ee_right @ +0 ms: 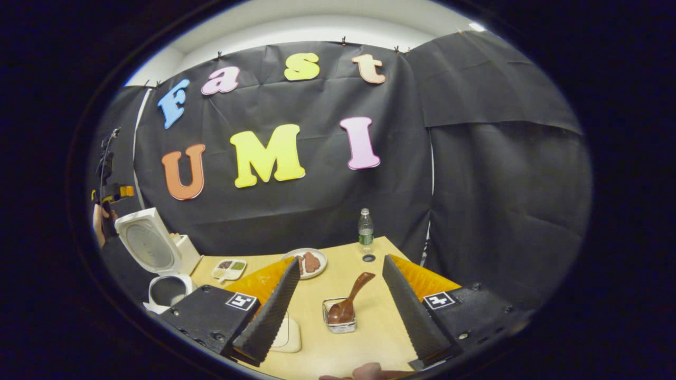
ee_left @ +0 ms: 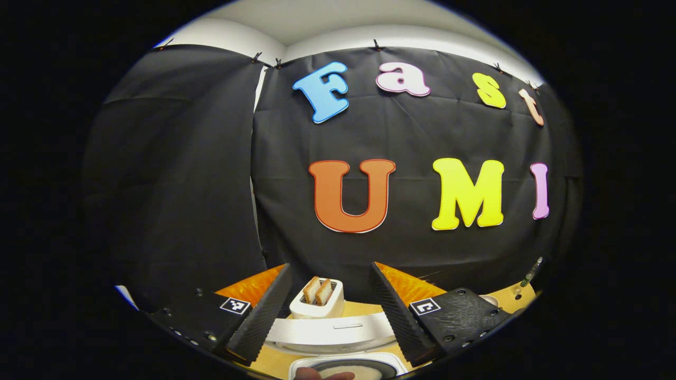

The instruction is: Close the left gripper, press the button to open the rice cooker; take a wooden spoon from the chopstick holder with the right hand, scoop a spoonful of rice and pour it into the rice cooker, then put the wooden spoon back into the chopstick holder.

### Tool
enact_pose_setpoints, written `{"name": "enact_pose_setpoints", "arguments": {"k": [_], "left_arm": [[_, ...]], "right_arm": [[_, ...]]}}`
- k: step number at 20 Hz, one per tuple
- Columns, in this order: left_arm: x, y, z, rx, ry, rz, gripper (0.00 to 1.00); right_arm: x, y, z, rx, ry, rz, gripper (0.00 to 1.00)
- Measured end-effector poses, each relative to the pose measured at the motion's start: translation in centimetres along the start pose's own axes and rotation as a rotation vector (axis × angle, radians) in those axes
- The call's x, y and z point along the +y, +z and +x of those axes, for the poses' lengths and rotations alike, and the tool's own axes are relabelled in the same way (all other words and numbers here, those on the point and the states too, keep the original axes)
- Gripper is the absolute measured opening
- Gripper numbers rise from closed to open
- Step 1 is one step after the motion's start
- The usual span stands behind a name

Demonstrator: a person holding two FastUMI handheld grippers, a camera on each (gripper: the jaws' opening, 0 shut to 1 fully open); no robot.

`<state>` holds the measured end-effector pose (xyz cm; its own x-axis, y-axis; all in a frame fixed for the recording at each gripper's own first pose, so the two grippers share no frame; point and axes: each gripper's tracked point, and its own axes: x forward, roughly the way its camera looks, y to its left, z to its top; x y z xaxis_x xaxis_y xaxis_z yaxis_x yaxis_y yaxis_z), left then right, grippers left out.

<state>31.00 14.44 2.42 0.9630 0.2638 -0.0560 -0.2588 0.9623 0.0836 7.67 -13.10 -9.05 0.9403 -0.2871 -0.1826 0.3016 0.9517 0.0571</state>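
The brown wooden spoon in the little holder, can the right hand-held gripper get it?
Probably yes: the brown wooden spoon stands in the wire holder straight ahead of the open right hand-held gripper, nothing between.

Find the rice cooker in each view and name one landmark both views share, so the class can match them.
Left gripper view: rice cooker at bottom centre.
Right gripper view: rice cooker at the far left of the table, lid up.
Shared landmark: the toaster just behind it.
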Motion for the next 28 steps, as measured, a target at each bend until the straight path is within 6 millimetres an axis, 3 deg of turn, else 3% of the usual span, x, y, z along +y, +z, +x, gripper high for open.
{"name": "enact_pose_setpoints", "arguments": {"k": [7, 14, 17, 22, 26, 28], "left_arm": [[0.2, -2.7, 2.2, 0.081, 0.027, 0.034, 0.94], [-0.8, -5.6, 2.1, 0.185, 0.002, 0.066, 0.94], [-0.9, -5.5, 2.1, 0.189, 0.003, 0.069, 0.94], [-1.4, -6.4, -0.2, 0.214, 0.005, -0.008, 0.95], [-2.2, -5.7, -3.7, 0.139, -0.004, 0.039, 0.95], [-3.2, -6.7, -5.5, 0.143, -0.030, 0.068, 0.95]], "right_arm": [[1.4, 0.3, -1.0, -0.029, 0.009, -0.042, 0.97], [3.7, 1.6, -1.2, -0.085, 0.079, -0.095, 0.99], [3.8, 1.9, -1.0, -0.098, 0.097, -0.103, 0.99], [3.6, 2.9, -0.9, -0.136, 0.111, -0.126, 0.97], [3.7, 2.7, -0.9, -0.159, 0.126, -0.161, 0.97], [4.1, 2.3, -0.7, -0.155, 0.145, -0.177, 1.00]]}}
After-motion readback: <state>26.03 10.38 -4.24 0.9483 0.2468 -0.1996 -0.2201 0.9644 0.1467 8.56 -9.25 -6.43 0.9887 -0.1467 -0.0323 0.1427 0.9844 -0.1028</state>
